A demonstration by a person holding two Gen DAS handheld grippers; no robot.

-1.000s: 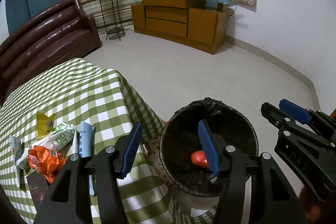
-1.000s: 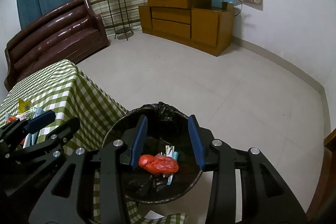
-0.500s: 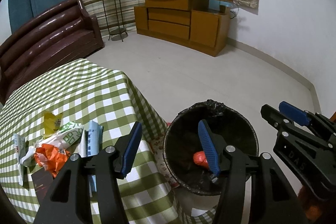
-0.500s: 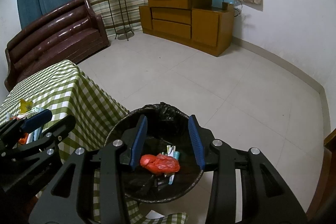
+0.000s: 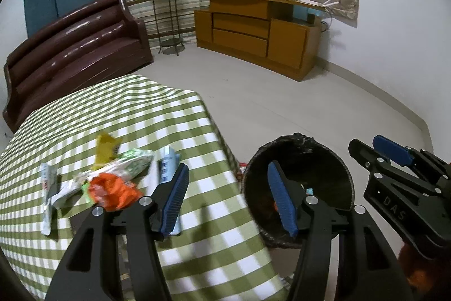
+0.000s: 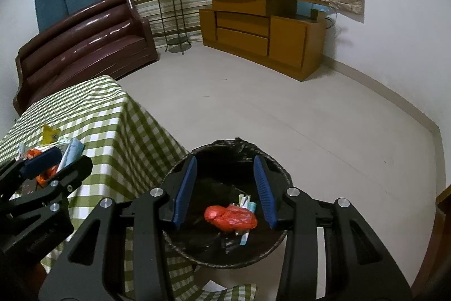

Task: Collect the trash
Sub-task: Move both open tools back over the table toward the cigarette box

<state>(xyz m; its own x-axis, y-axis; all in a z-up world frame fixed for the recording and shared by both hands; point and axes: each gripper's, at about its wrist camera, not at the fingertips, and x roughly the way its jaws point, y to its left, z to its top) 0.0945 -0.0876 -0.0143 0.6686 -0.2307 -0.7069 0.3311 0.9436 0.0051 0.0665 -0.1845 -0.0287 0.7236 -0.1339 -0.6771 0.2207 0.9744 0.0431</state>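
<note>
I'm over a green-checked tabletop (image 5: 157, 114) in a living room: grey tiled floor (image 6: 253, 109), brown sofa (image 5: 76, 47), wooden cabinet (image 5: 253, 33) by the far wall. The trash pile (image 5: 112, 177) sits on the tabletop beside the bin (image 6: 228, 216): orange crumpled wrapper, green-and-white packet, yellow wrapper, pale blue tubes, all touching. My left tongs (image 5: 228, 199) gape wide, empty, straddling the tabletop edge and the bin. Right tongs (image 6: 225, 188) spread wide above the bin, empty; a red bag (image 6: 231, 217) lies inside among white sticks.
</note>
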